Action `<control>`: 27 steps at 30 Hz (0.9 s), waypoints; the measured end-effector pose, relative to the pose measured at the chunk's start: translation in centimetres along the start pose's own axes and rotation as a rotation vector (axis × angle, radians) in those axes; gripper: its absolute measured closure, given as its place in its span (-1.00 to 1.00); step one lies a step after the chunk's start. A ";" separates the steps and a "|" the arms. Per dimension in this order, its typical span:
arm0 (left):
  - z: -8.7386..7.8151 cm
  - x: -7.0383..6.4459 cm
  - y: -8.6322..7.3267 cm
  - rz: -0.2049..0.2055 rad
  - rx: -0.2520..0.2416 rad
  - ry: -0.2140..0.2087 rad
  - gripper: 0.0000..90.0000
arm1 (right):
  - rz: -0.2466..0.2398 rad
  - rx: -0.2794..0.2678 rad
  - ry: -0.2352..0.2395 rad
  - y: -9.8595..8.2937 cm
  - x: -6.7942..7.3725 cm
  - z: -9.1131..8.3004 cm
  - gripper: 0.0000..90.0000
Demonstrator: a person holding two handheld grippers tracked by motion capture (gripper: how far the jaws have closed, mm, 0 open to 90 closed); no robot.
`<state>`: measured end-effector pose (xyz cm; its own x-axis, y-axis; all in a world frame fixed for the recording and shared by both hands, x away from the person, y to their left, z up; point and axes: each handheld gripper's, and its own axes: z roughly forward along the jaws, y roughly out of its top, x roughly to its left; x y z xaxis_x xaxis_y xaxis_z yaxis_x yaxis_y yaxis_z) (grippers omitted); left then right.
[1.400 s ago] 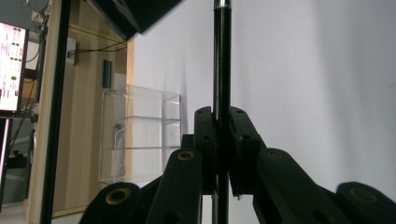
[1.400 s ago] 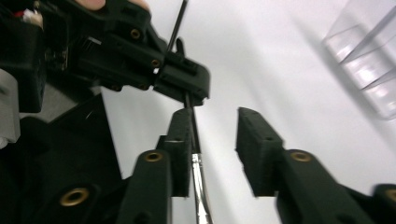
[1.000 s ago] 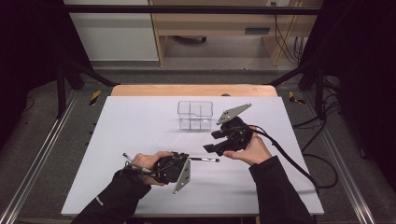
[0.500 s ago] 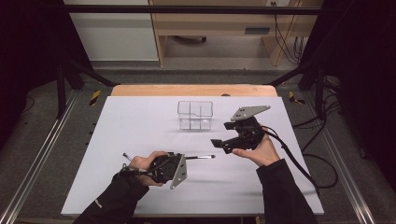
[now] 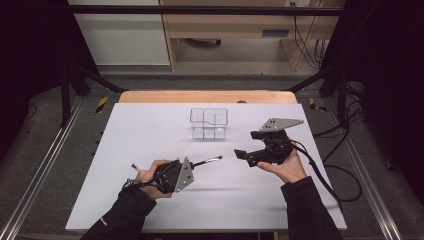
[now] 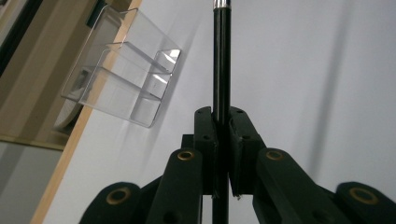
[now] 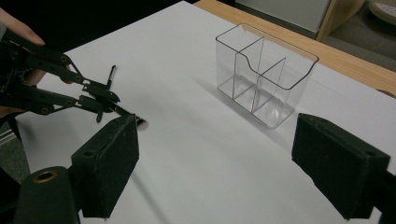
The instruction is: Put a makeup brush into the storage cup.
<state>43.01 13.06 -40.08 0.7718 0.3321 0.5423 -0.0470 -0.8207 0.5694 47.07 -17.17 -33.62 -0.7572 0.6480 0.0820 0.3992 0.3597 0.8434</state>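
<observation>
One thin stiff pen, light and slippery, I clench mid-shaft in left gripper; right gripper gapes beside it.

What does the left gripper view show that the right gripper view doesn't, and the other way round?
The left gripper view alone shows, up close, the left gripper shut on the thin black rod with a silver tip. The right gripper view alone shows the right gripper with its fingers wide open and holding nothing, plus a person's hand. Both share the clear plastic three-compartment holder, which has nothing in it, and the white table.
</observation>
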 end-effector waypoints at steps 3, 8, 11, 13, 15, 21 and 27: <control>-0.1 0.3 -0.3 -0.057 -0.014 0.007 0.85 | 0.005 -0.014 -0.003 -0.4 0.0 0.0 -0.67; -0.1 0.4 -0.8 -0.126 -0.025 0.005 0.85 | 0.022 -0.039 -0.004 -0.9 0.0 0.0 -0.68; -0.1 0.5 -1.0 -0.159 -0.034 0.004 0.85 | 0.021 -0.039 -0.005 -1.2 0.1 0.2 -0.69; -0.1 0.5 -1.2 -0.181 -0.038 0.007 0.85 | 0.023 -0.043 -0.010 -1.3 0.1 0.2 -0.69; -0.1 0.5 -1.3 -0.206 -0.040 0.013 0.85 | 0.027 -0.050 -0.008 -1.5 0.2 0.3 -0.68; 0.0 0.6 -1.7 -0.286 -0.054 0.030 0.85 | 0.029 -0.062 -0.008 -1.8 0.5 0.5 -0.68; 0.0 0.8 -2.2 -0.372 -0.075 0.049 0.85 | 0.035 -0.082 -0.014 -1.9 0.7 0.8 -0.68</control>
<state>43.68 15.10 -40.87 0.7138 0.6241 0.3179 0.1826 -0.6040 0.7758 46.17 -16.86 -35.53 -0.7362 0.6685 0.1055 0.3810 0.2805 0.8810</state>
